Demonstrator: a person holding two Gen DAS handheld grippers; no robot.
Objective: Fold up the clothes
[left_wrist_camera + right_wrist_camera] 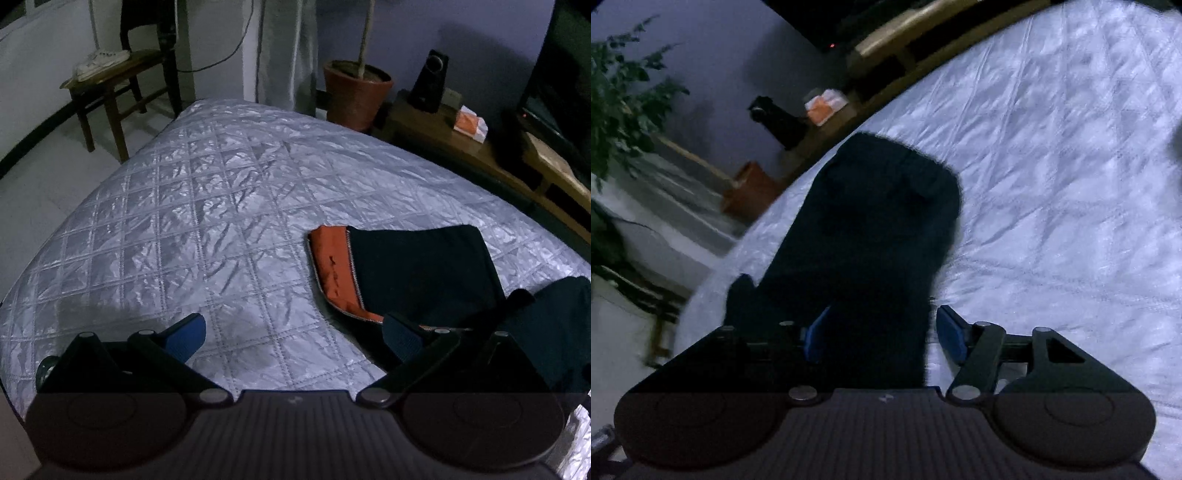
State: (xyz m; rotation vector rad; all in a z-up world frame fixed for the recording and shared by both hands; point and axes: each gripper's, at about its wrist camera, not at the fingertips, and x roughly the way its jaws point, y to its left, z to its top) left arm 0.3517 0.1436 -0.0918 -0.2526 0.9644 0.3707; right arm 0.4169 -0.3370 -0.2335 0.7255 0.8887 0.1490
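Note:
A dark garment [424, 273] with an orange lining [332, 269] turned out along its zip edge lies folded on the grey quilted bed cover [207, 229], right of centre. More dark cloth [554, 314] bulges at the right edge. My left gripper [295, 338] hangs open over the quilt with nothing between its fingers; its right fingertip [402, 338] is over the garment's near edge. In the blurred right wrist view the dark garment [879, 229] stretches away across the quilt [1052, 184]. My right gripper [882, 336] is open, with the cloth lying between its blue pads [947, 334].
Beyond the bed stand a wooden chair [122, 85] with pale shoes on it, a terracotta plant pot [356, 92], and a low wooden shelf [480, 155] with a black speaker [430, 81] and an orange-and-white box [471, 123]. A dark screen [561, 74] fills the far right.

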